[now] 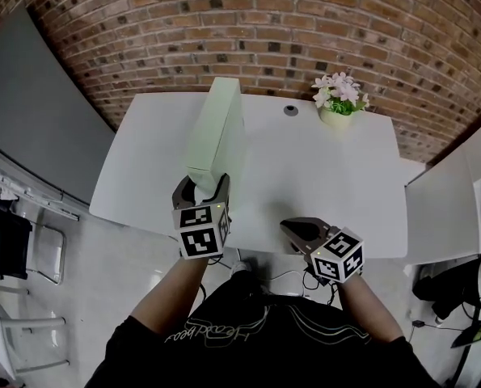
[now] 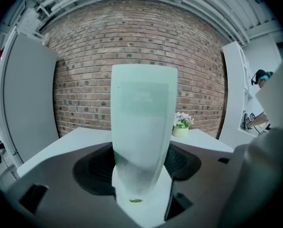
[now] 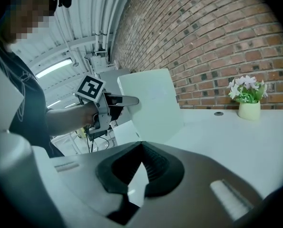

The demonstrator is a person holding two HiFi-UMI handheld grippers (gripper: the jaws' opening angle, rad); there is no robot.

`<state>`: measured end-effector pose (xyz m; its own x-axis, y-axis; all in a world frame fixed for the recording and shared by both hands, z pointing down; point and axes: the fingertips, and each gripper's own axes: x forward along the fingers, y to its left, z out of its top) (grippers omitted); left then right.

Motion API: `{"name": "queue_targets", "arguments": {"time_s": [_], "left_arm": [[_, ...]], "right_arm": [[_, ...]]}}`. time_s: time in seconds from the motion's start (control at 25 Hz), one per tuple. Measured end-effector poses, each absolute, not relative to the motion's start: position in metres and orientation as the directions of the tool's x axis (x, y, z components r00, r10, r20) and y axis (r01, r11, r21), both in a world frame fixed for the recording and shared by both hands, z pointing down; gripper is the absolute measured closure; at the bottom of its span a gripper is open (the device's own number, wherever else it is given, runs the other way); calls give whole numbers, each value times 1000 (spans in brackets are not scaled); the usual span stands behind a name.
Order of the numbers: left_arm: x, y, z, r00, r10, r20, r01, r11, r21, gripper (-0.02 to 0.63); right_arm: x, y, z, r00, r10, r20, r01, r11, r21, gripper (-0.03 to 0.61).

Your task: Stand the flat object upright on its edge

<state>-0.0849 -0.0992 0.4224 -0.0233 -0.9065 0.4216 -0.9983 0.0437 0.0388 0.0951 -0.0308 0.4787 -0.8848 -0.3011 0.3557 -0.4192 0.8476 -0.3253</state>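
A pale green flat box [image 1: 216,132] stands upright on its long edge on the white table [image 1: 329,192], running from the front edge toward the wall. My left gripper [image 1: 201,186] is shut on the box's near end, one jaw on each broad face. In the left gripper view the box [image 2: 143,127] rises between the jaws and fills the middle. In the right gripper view the box [image 3: 151,106] and the left gripper [image 3: 124,101] are to the left. My right gripper [image 1: 293,229] is shut and holds nothing, at the table's front edge to the right of the box.
A small pot of pink and white flowers [image 1: 339,103] stands at the table's back right, beside a round cable hole [image 1: 291,110]. A brick wall [image 1: 305,31] runs behind. A grey partition [image 1: 30,111] is to the left and a white shelf unit [image 2: 239,94] to the right.
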Motion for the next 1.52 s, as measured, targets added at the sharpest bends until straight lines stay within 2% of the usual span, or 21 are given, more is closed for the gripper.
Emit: {"name": "queue_targets", "arguments": {"time_s": [0.6, 1.52], "left_arm": [[-85, -175, 421, -22, -909, 416, -998, 41, 37, 314], [-83, -269, 422, -41, -911, 411, -997, 61, 37, 314]], "right_arm": [[94, -75, 490, -850, -347, 397, -495, 786, -372, 572], [104, -141, 505, -816, -429, 388, -571, 705, -420, 572]]}}
